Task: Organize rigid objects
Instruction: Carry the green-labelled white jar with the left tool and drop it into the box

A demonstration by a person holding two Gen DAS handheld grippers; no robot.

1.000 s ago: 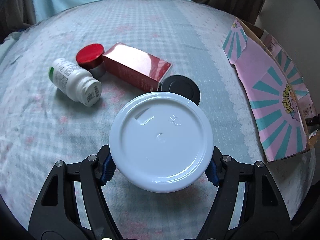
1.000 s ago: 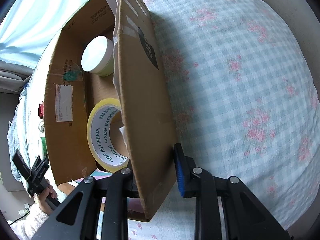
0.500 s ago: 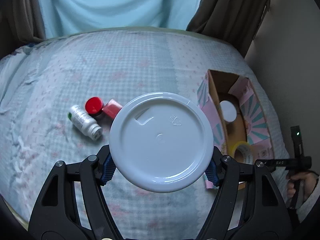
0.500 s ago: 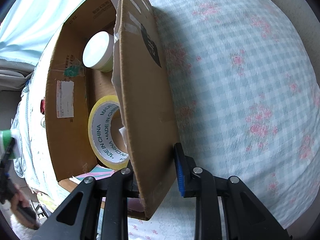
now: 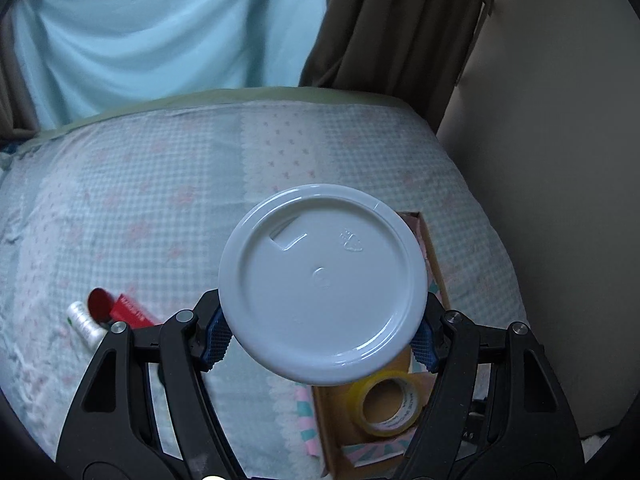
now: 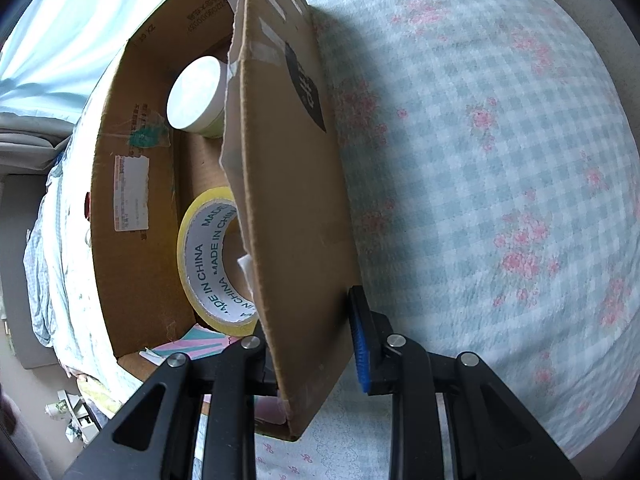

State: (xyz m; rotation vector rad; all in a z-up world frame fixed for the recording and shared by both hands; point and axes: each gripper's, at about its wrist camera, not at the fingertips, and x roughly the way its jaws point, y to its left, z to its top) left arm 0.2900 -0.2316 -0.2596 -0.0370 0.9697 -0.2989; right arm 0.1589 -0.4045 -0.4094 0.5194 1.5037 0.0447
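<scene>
My left gripper (image 5: 322, 334) is shut on a round white lid (image 5: 322, 282) and holds it in the air above the cardboard box (image 5: 332, 426). A yellow tape roll (image 5: 384, 408) lies in the box below the lid. My right gripper (image 6: 310, 344) is shut on the box's right wall (image 6: 296, 208). In the right wrist view the box holds the tape roll (image 6: 208, 256) and a white-lidded jar (image 6: 196, 94). A red-capped jar (image 5: 100, 304), a red box (image 5: 130, 312) and a white bottle (image 5: 84, 324) lie on the bed at the left.
The bed has a pale green checked cover with pink flowers (image 6: 500, 180). A beige wall (image 5: 560, 160) stands at the right, curtains (image 5: 160, 32) behind the bed. The box has pink-and-teal striped flaps (image 5: 372, 450).
My left gripper has risen and moved right with the white lid, from over the loose objects to above the box. The right gripper keeps its hold on the box wall.
</scene>
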